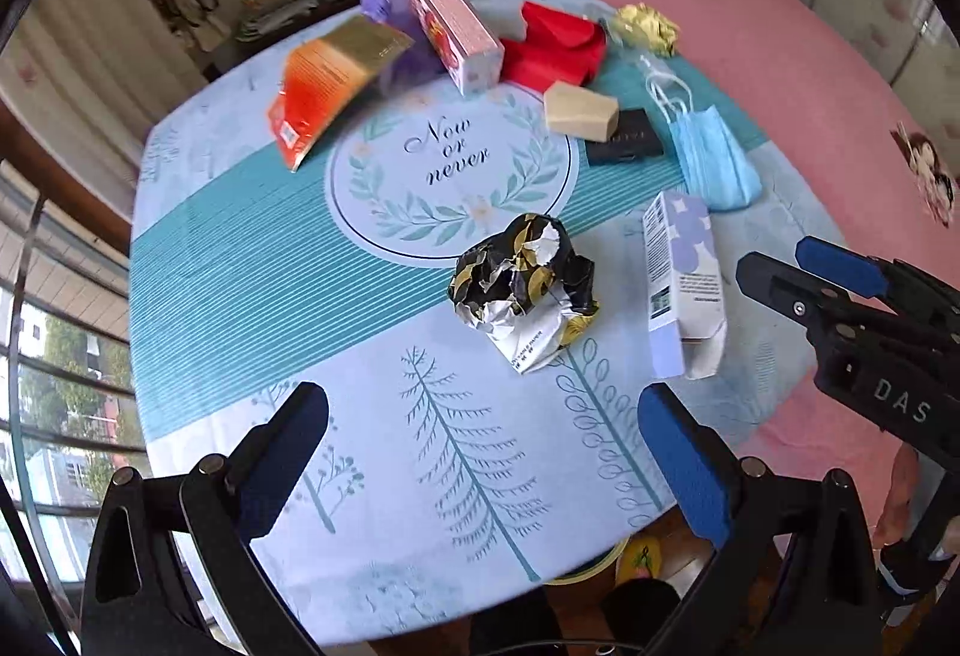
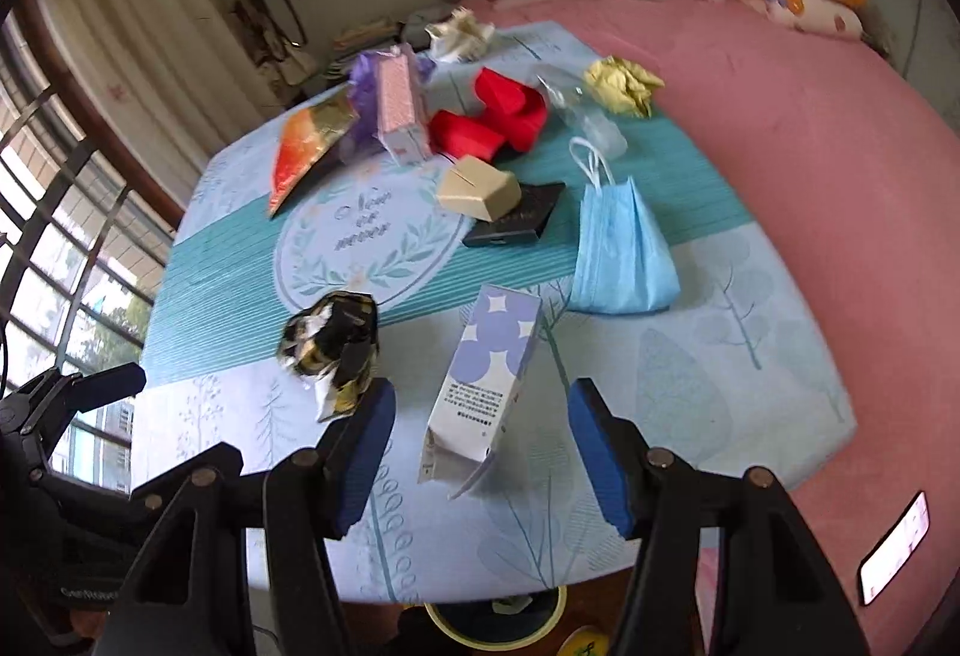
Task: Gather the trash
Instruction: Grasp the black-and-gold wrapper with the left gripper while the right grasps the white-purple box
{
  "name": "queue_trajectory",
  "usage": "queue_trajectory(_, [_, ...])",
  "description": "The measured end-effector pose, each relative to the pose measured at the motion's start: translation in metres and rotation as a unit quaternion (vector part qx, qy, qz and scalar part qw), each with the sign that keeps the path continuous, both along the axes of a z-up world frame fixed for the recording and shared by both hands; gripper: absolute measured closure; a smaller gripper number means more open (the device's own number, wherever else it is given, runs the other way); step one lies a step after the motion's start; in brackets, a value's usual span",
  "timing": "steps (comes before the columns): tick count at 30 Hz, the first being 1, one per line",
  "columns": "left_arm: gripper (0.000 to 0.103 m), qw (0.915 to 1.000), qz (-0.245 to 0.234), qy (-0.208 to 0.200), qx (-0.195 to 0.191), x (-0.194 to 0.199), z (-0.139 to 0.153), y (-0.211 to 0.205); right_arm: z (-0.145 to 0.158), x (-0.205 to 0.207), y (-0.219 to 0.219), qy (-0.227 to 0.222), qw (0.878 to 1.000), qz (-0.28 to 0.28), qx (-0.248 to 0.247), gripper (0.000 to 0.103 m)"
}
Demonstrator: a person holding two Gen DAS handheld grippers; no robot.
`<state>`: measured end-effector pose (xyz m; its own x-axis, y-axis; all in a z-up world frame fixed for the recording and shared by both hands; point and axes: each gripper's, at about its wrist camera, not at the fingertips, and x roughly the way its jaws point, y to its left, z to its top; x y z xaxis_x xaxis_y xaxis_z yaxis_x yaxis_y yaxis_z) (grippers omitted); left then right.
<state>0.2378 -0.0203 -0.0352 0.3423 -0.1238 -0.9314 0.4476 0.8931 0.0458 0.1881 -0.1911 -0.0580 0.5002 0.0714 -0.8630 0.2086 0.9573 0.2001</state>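
Trash is scattered over a table with a pale blue printed cloth [image 1: 252,248]. A crumpled black and gold wrapper [image 1: 525,290] lies just ahead of my left gripper [image 1: 486,452], which hangs open above the cloth with nothing between its fingers. A white and purple carton [image 2: 486,374] lies on its side, its near end reaching between the blue pads of my right gripper [image 2: 483,452]. The pads stand wide and clear of the carton. Farther back lie a blue face mask [image 2: 618,248], a beige box [image 2: 477,191], red packaging [image 2: 492,116], a pink carton [image 2: 399,110] and an orange packet [image 2: 306,140].
A pink bed [image 2: 780,116] with pillows and plush toys borders the table on the right, and a phone [image 2: 894,548] lies on it. A yellow-rimmed bin [image 2: 498,620] stands under the table's near edge. Barred windows run along the left. My right gripper [image 1: 771,257] reaches in beside the carton [image 1: 681,284].
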Motion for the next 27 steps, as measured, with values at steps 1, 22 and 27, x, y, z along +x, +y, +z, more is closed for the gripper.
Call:
queue_trajectory(1, [0.001, 1.0, -0.007, 0.004, 0.002, 0.005, -0.005, -0.001, -0.007, 0.004, 0.0, 0.007, 1.0, -0.007, 0.004, 0.043])
queue_trajectory(22, [0.001, 0.9941, -0.09, 0.06, 0.015, 0.054, -0.067, -0.038, -0.053, 0.007, -0.003, 0.056, 0.997, -0.052, 0.002, 0.067])
queue_trajectory(27, [0.022, 0.9946, -0.073, 0.073, 0.005, 0.064, -0.079, -0.045, -0.052, -0.001, -0.003, 0.057, 0.997, -0.05, 0.008, 0.067])
